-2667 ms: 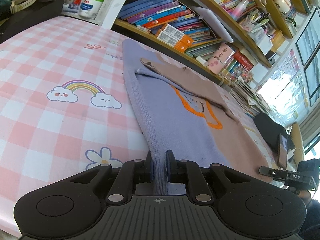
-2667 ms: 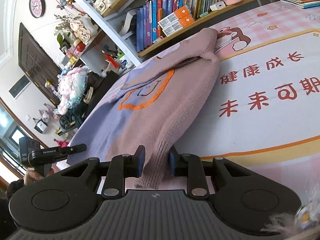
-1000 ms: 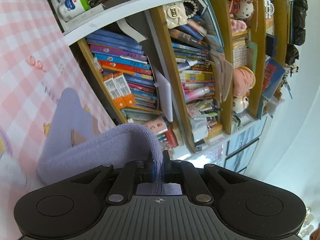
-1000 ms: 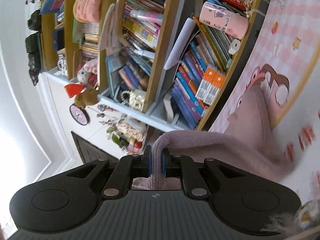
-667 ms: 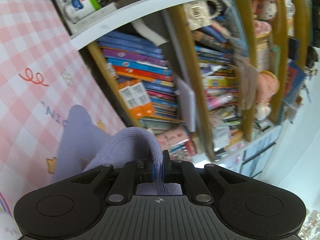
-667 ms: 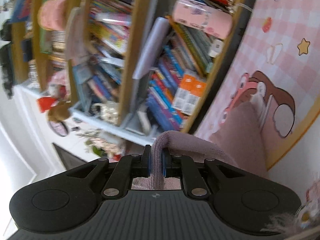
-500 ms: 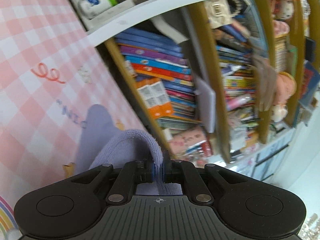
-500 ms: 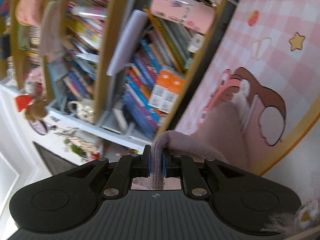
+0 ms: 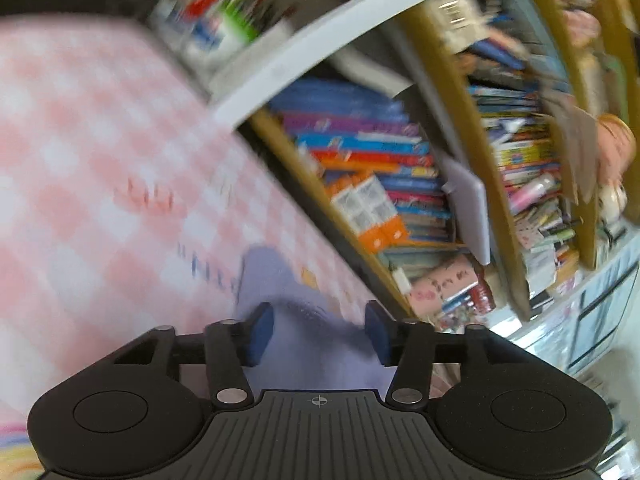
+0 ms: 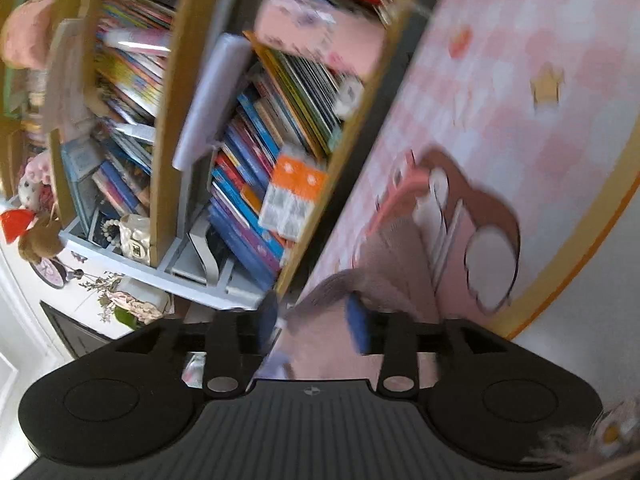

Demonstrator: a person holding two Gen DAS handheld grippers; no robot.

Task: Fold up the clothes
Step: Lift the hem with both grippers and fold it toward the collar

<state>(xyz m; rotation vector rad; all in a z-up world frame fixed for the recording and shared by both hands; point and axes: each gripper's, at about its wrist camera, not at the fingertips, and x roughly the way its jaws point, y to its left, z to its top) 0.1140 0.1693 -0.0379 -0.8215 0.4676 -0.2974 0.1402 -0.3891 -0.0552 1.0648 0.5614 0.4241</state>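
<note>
The sweater lies folded over on the pink checked table. Its lilac side [image 9: 316,344] fills the gap under my left gripper [image 9: 318,334], whose jaws stand wide apart with nothing between the pads. Its dusty-pink side [image 10: 384,264] lies below my right gripper [image 10: 314,320], which is also open and empty just above the cloth. Both views are blurred by motion.
A wooden bookshelf [image 9: 400,184] packed with books stands right behind the table's far edge; it also shows in the right wrist view [image 10: 248,140]. A pen pot [image 9: 216,28] sits at the back left. The table mat [image 10: 540,128] carries cartoon prints.
Both grippers have opened and let go of the sweater's hem, which has dropped onto the garment. Both cameras have tipped down toward the table.
</note>
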